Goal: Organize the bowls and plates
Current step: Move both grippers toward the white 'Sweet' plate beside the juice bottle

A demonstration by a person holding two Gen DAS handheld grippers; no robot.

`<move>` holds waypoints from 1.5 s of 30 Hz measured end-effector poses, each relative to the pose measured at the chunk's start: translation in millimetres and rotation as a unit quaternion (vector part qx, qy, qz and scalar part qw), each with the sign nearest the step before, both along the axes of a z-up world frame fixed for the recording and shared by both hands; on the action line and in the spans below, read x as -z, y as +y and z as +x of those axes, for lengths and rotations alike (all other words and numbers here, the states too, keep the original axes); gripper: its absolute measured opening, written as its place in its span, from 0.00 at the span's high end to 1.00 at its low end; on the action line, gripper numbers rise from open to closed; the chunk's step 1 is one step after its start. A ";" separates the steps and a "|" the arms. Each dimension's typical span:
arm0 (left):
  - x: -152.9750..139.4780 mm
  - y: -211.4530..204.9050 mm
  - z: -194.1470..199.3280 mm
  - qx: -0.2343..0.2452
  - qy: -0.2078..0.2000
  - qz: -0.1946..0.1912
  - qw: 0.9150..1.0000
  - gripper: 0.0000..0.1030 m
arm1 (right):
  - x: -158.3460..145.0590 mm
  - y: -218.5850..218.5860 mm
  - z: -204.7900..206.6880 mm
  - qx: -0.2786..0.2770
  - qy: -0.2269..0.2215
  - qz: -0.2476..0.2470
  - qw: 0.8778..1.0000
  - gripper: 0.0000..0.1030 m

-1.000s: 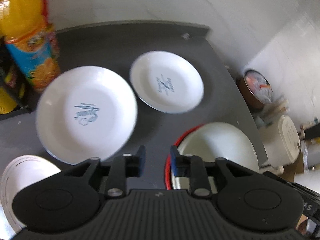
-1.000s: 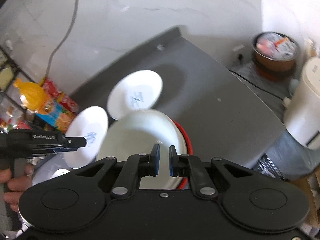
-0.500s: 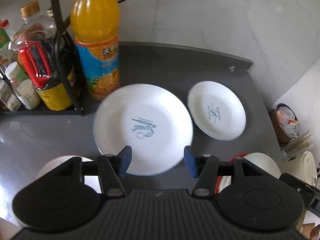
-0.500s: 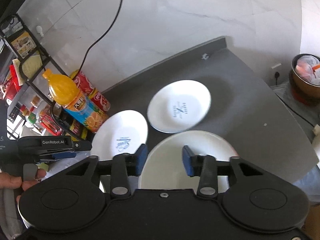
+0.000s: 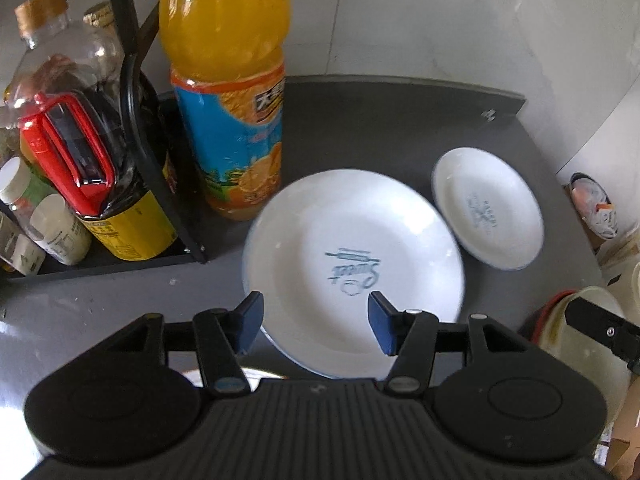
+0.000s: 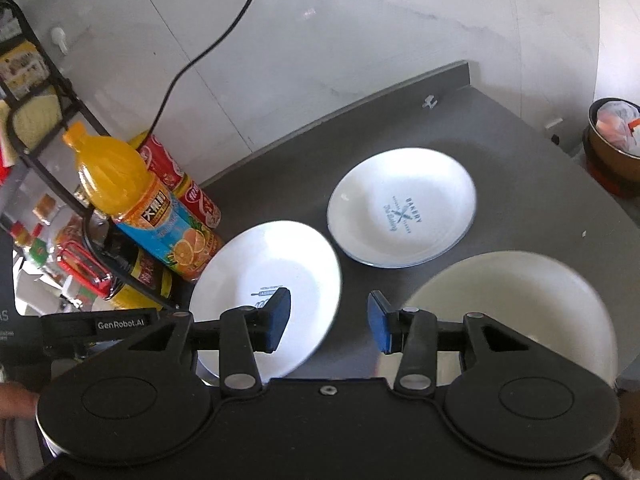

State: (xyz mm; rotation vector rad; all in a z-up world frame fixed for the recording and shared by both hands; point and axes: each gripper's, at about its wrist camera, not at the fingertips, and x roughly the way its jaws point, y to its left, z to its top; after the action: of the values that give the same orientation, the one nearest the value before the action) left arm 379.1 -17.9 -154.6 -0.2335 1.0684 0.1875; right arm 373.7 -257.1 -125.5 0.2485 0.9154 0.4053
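Both the left gripper and right gripper hover with jaws apart, empty, above the large white round plate, probably to grasp it beside the orange juice bottle.

On my grey bench an orange juice bottle stands upright beside a black wire rack of sauce bottles; red cans behind it, a bin beyond the edge.

Dark grey countertop, two white plates (printed), cream bowl, juice bottle
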 end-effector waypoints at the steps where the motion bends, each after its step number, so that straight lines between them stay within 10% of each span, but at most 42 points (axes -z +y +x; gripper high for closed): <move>1: 4.2 3.8 0.8 0.001 -0.001 -0.001 1.000 0.46 | 2.7 6.4 1.3 0.000 0.002 -0.004 1.000 0.58; 26: 73.9 41.1 18.3 0.036 0.005 0.006 0.999 0.51 | 79.6 90.3 55.4 0.027 0.049 -0.135 0.989 0.61; 45: 92.9 50.1 24.5 0.001 0.024 -0.030 0.999 0.79 | 110.8 92.8 75.3 0.002 0.077 -0.117 0.990 0.77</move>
State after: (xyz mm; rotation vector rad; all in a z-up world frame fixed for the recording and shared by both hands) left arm 403.6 32.2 -247.5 -0.2839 1.1226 0.1596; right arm 449.0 -164.2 -236.3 0.0666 1.1038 0.2739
